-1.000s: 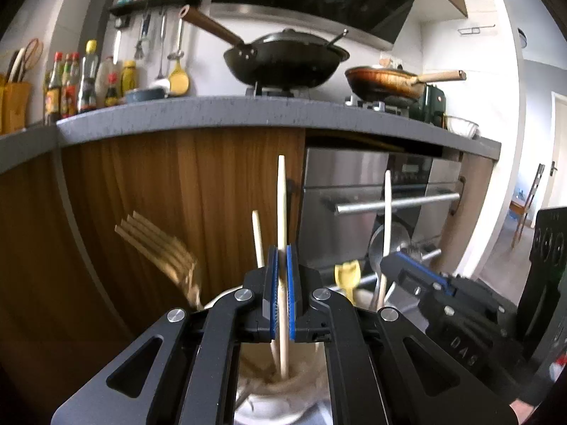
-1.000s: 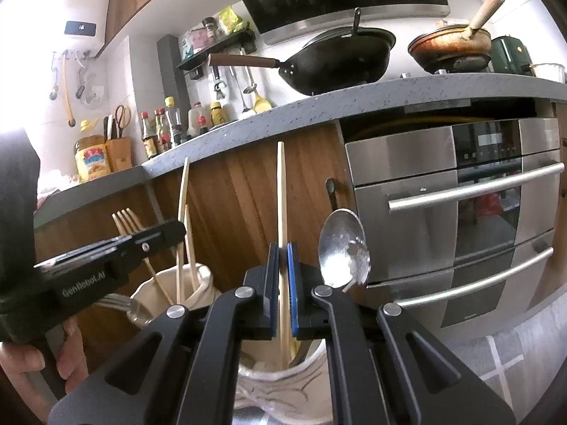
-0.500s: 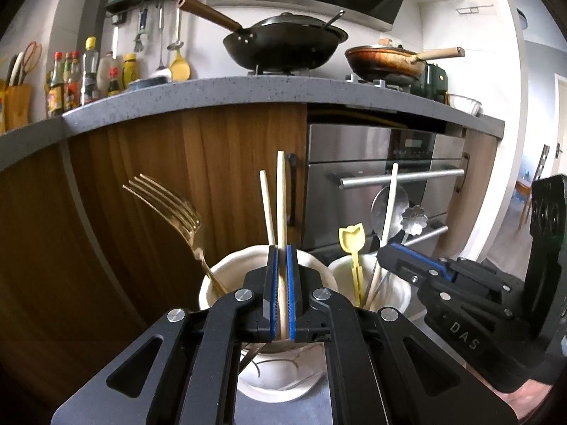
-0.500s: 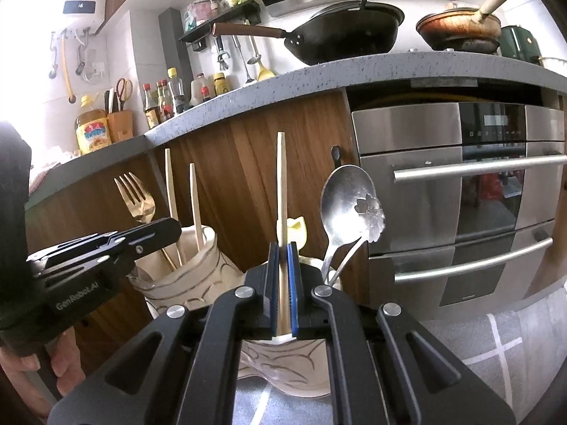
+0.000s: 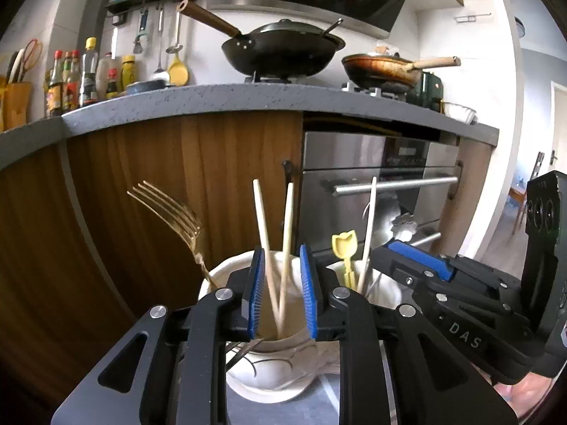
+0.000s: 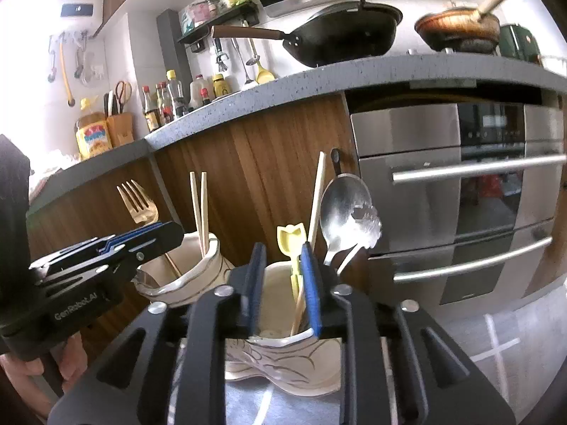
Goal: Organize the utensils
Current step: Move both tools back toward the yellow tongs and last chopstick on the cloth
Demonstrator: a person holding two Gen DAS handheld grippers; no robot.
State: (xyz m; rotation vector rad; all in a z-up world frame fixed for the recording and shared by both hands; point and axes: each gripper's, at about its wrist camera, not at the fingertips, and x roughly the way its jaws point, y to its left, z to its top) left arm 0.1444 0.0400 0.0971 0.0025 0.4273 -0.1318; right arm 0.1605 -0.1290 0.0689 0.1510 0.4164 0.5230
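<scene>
Left wrist view: left tool [image 5: 281, 288] just opened a little, gripping nothing, 2 loose chopsticks [image 5: 274, 248] crossed between its blue pads, standing in left holder [image 5: 269, 379] beside gold fork [image 5: 170, 209]. Right wrist view: right tool [image 6: 281, 285] likewise just parted, empty, 1 chopstick [image 6: 316, 196] leaning in right holder [image 6: 283, 357] near right pad, with yellow scoop [image 6: 291, 239] and spoon [image 6: 345, 205].
</scene>
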